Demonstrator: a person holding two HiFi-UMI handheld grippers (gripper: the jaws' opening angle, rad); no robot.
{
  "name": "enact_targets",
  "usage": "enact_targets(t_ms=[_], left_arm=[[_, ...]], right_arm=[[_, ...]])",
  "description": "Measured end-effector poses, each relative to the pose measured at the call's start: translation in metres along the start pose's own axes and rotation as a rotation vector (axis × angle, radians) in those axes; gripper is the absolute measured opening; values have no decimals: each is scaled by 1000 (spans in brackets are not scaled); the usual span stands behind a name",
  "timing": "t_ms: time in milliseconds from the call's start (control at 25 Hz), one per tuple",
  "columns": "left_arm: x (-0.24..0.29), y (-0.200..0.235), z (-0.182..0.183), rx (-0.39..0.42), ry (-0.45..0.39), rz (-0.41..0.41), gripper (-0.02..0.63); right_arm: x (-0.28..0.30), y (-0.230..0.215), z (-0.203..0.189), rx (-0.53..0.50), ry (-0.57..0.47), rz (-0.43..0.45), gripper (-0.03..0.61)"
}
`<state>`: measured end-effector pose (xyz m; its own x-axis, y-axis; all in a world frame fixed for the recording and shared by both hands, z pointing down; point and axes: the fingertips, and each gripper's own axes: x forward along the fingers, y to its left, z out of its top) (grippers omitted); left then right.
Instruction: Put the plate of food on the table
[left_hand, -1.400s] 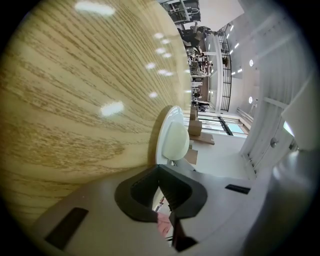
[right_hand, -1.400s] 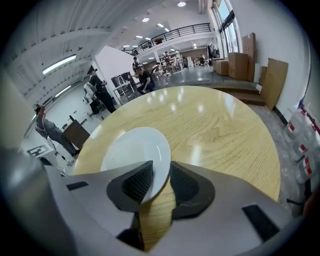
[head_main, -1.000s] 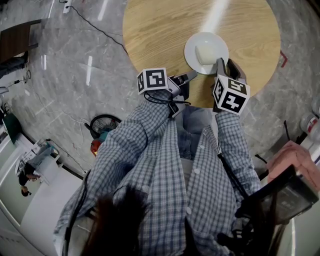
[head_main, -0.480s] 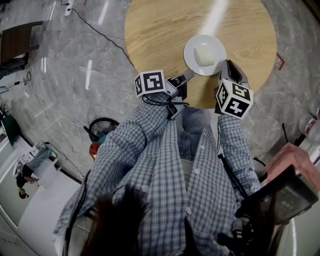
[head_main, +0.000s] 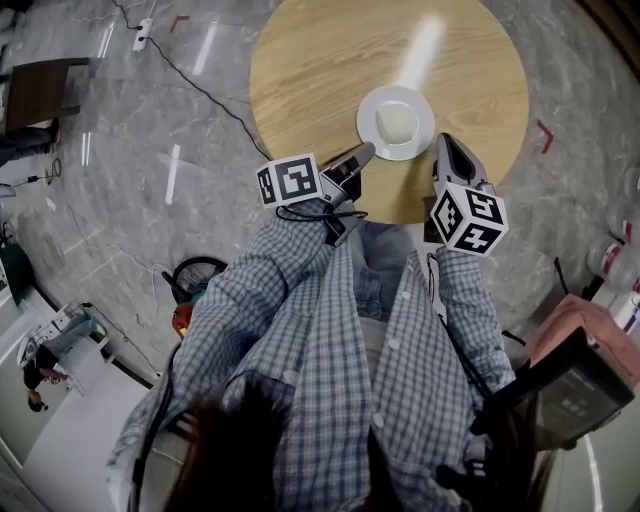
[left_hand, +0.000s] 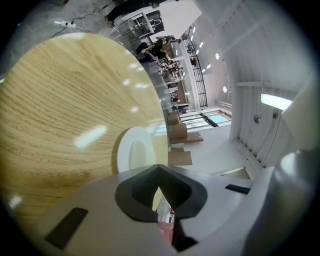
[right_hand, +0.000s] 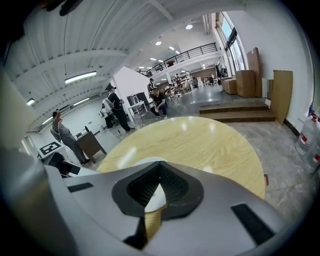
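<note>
The room is a big hall with a shiny grey floor (head_main: 150, 170). A round wooden table (head_main: 320, 60) stands on it. A person in a checked shirt (head_main: 330, 330) stands at the table's near edge and holds a gripper in each hand.

The left gripper (head_main: 364, 151) and the right gripper (head_main: 443, 141) both reach over that near edge. Each one has its two fingers pressed together, with nothing between them.

The white plate (head_main: 375, 100) sits flat on the table, near the person's side. The two gripper tips are just beside it, one at each side. A pale lump of food (head_main: 397, 120) lies in the middle of the plate.

Only the right gripper view shows the far end of the hall, with wide steps (right_hand: 240, 112), brown boxes (right_hand: 245, 75) and some people (right_hand: 112, 107) standing about. Only the head view shows the thin black cable (head_main: 195, 65) on the floor. The left gripper view shows a long lamp (left_hand: 275, 101) on the white wall.
</note>
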<state>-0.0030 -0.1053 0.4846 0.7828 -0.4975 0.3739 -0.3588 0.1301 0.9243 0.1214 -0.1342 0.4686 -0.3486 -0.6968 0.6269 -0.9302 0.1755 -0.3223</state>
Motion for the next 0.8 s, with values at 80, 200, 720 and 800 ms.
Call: enact_targets(t_ms=[80, 200, 720, 800], left_arm=[[-3, -15, 4, 47, -12, -14, 8], [-7, -41, 8, 126, -24, -45, 8], [-13, -108, 31, 417, -67, -94, 8], [-22, -127, 27, 483, -79, -105, 8]], right_arm=[[-10, 4, 8, 2, -19, 19, 6], [-26, 10, 21, -2, -53, 44, 6], [-54, 33, 83, -23, -201, 124, 7], [-69, 40, 93, -37, -232, 134, 7]])
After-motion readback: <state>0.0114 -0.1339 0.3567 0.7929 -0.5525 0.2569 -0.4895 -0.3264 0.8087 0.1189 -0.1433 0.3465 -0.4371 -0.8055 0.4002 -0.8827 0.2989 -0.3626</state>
